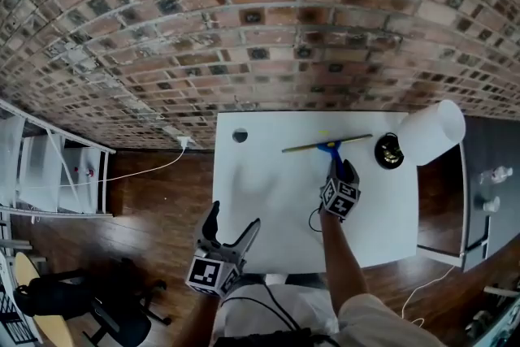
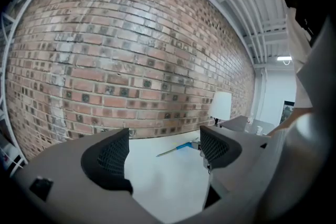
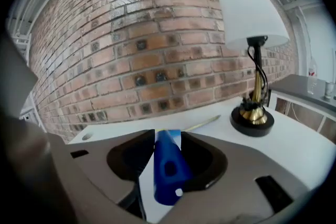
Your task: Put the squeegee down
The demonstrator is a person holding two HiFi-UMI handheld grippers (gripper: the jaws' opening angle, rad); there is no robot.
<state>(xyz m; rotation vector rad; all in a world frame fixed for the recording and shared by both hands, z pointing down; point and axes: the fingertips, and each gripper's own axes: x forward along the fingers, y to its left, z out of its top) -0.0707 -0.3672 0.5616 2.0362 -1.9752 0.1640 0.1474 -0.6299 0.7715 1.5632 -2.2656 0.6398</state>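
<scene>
The squeegee (image 1: 327, 144) has a blue handle and a long thin blade, and its blade lies flat on the white table (image 1: 268, 207) near the far edge. My right gripper (image 1: 340, 170) reaches in from the near side, its jaws closed against the blue handle (image 3: 167, 165); the blade (image 3: 202, 122) runs off beyond the jaws. My left gripper (image 1: 234, 222) hovers at the table's near left edge, jaws wide apart and empty. In the left gripper view the squeegee (image 2: 181, 147) lies far ahead of that gripper (image 2: 165, 152).
A lamp with a white shade (image 1: 431, 130) and a black-and-brass base (image 1: 389, 151) stands just right of the squeegee. A cable hole (image 1: 240, 136) sits at the table's far left corner. A brick wall (image 1: 260, 20) backs the table. A grey desk with bottles (image 1: 496, 173) is at right.
</scene>
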